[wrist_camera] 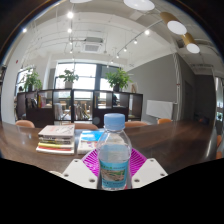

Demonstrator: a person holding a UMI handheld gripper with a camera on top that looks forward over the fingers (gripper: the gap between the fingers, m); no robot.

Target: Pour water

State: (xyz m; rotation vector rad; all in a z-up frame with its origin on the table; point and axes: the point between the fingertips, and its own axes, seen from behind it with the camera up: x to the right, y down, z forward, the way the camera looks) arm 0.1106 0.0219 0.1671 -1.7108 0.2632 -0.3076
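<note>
Clear plastic water bottle (114,155) stood upright between the gripper (113,172) fingers, jaws clamped on its sides, apparently readied for pouring.

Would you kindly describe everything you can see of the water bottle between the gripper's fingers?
The water bottle is clear plastic with a light blue screw cap, still on, and a pale blue and white label around its middle. It stands upright between the two fingers of the gripper, with their magenta pads close at either side; whether they press on it cannot be told. It sits over the brown wooden table, just ahead of a stack of books.
</note>
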